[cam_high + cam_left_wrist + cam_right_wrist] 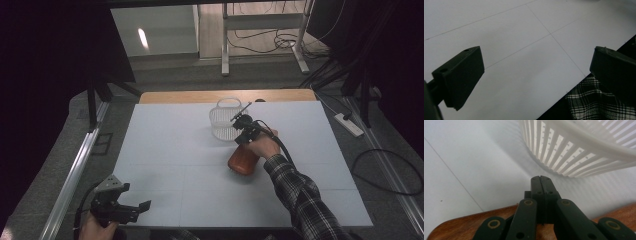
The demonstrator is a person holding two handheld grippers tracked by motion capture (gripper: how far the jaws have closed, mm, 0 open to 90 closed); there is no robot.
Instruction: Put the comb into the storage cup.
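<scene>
At the left of the high view, the left gripper sits at the near left corner of the white table, held in the person's left hand, with its grey three-cornered plate on top and its jaws pointing toward the right. The left gripper view looks along this gripper: the two black jaws stand spread wide apart with nothing between them, only the bare white tabletop with thin seam lines crossing it, and a patch of plaid cloth shows at the table's near edge by the right-hand jaw. Moving right across the high view, a brown wooden board with rounded corners lies on the table right of its middle, touched by no other thing but the hand over it. The right hand, coming out of a plaid sleeve, rests over the board's far end and carries the right gripper, which points toward a white slatted plastic basket standing just beyond the board near the table's far edge. In the right gripper view the jaws of this gripper are pressed together, pad against pad, with nothing pinched between them; they lie low over the wooden board, and their tips stop just short of the basket, whose ribbed wall curves close ahead without touching them.
</scene>
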